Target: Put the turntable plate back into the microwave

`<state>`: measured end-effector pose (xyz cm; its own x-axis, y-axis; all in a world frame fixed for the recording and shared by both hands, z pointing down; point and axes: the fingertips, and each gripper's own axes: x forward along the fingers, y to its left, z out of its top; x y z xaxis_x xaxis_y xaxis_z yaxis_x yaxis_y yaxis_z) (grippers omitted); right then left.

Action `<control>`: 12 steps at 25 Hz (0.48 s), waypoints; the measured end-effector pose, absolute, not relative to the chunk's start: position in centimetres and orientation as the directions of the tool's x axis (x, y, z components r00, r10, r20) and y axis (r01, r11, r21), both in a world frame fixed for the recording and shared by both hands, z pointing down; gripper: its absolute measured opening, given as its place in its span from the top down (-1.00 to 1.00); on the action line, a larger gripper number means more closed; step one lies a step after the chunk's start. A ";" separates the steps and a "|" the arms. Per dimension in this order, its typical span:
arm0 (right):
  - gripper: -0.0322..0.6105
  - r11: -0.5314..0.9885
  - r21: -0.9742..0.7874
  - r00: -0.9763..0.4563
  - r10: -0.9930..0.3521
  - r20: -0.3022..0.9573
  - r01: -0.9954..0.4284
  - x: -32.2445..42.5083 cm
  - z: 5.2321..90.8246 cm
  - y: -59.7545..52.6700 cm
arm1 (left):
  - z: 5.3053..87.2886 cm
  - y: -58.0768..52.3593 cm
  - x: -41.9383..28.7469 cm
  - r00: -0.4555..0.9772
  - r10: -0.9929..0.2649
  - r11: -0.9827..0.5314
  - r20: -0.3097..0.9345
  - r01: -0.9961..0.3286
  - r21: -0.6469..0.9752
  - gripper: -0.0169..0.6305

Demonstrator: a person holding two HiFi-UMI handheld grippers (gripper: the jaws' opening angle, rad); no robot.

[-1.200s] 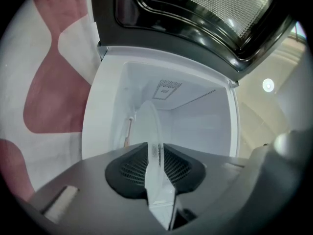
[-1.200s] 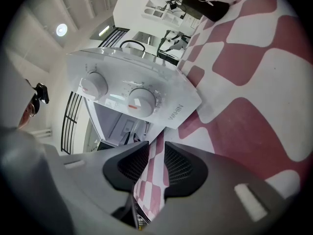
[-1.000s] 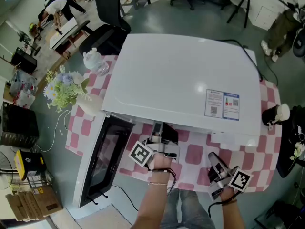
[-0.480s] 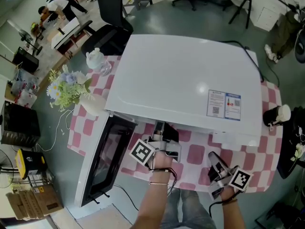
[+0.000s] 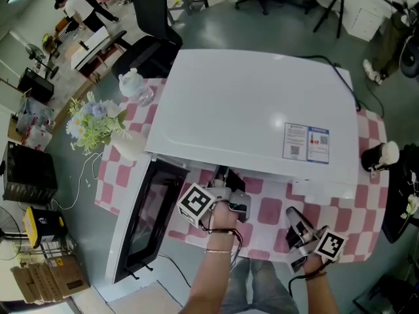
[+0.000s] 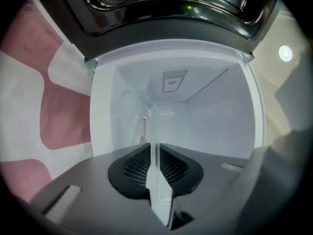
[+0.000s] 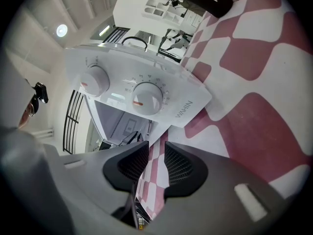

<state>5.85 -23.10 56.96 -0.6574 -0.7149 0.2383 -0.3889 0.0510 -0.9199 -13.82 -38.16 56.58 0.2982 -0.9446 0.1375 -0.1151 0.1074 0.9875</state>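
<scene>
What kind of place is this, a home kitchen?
Probably an office or lab, not a home: office chairs on a grey floor around a microwave on a checked tablecloth.

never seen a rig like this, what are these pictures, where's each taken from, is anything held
No robot: a person works two hand-held grippers. One picture is from a camera on their head, looking down at a white microwave, door open, on a pink checked tablecloth beside flowers. The other two cameras ride on the grippers. The left gripper faces the microwave's cavity; its jaws have just been closing to a narrow pale slit, whether on anything I cannot tell. The right gripper is open and empty, facing the dials.
</scene>
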 end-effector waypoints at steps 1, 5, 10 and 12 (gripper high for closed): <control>0.64 0.053 -0.920 -0.657 -0.716 0.236 -0.388 5.9 56.9 -23.1 | 56.6 -38.2 -13.7 0.299 -0.942 0.124 0.153 -0.114 0.986 0.86; 0.64 0.051 -0.923 -0.655 -0.719 0.231 -0.382 5.8 56.6 -23.0 | 56.7 -38.4 -14.0 0.289 -0.937 0.162 0.194 -0.132 0.978 0.86; 0.64 0.058 -0.923 -0.655 -0.722 0.224 -0.380 5.8 56.3 -22.9 | 57.5 -38.6 -14.2 0.285 -0.906 0.271 0.313 -0.177 0.946 0.81; 0.64 0.059 -0.924 -0.655 -0.722 0.221 -0.377 5.8 56.2 -22.7 | 57.8 -38.6 -14.1 0.291 -0.883 0.319 0.368 -0.201 0.926 0.80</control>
<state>5.81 -22.74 56.16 -0.6554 -0.7221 0.2212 -0.3771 0.0591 -0.9243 -14.07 -38.58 57.81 0.2909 -0.8833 0.3677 -0.2006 0.3195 0.9261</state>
